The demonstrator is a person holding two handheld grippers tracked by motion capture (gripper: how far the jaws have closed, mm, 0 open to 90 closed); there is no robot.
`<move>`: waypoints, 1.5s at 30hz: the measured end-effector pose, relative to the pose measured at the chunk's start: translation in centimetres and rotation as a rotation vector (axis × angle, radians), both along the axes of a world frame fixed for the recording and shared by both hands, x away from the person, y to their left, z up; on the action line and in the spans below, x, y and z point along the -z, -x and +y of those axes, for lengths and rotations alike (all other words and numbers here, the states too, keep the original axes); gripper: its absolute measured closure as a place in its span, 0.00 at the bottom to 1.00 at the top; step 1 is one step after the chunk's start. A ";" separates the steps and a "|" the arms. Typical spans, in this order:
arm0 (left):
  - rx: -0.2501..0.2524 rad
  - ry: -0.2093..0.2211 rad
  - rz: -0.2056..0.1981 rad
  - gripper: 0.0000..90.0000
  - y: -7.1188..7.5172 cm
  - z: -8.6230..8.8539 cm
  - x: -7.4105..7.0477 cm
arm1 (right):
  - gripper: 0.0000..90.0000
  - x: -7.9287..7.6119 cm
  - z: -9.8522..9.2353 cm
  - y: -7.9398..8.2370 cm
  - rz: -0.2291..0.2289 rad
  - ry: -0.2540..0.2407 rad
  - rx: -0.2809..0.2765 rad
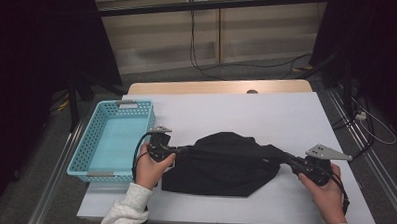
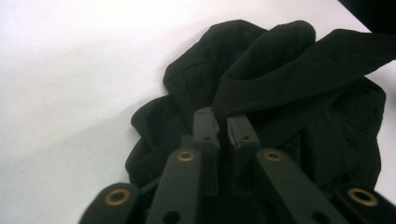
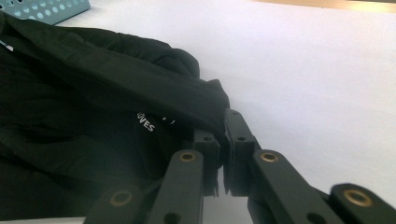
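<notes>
A black garment (image 1: 224, 163) lies bunched on the white table (image 1: 246, 111), its upper edge pulled into a taut band between my two grippers. My left gripper (image 1: 177, 150) holds the garment's left end; in the left gripper view its jaws (image 2: 223, 122) stand nearly together with a strip of the black cloth (image 2: 280, 70) pinched at the tips. My right gripper (image 1: 290, 161) holds the right end; in the right gripper view its jaws (image 3: 222, 126) are shut on a fold of the garment (image 3: 93, 93), next to small white lettering (image 3: 145, 122).
A light blue perforated basket (image 1: 85, 138) stands at the table's left edge, just left of my left hand; its corner (image 3: 46, 9) is in the right gripper view. Bare white table lies behind and to the right of the garment. Cables run on the floor beyond.
</notes>
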State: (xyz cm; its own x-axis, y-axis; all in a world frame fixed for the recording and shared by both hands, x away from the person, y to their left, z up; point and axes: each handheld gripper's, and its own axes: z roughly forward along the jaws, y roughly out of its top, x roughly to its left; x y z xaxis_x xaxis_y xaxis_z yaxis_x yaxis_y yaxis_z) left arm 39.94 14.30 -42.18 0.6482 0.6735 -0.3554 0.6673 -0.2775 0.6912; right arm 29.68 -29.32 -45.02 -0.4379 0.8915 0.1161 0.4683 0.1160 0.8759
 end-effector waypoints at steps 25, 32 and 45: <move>0.041 -0.021 -0.132 0.34 0.4 -1.2 -0.5 | 0.95 -0.1 0.9 -0.1 0.004 0.011 -0.010; 0.096 -0.007 -0.170 0.36 0.5 -2.8 -0.2 | 0.95 -0.3 1.4 -0.1 0.001 0.016 -0.025; 0.175 -0.060 -0.056 0.45 0.3 -3.9 2.7 | 0.94 -0.1 1.3 -0.2 0.016 0.014 -0.021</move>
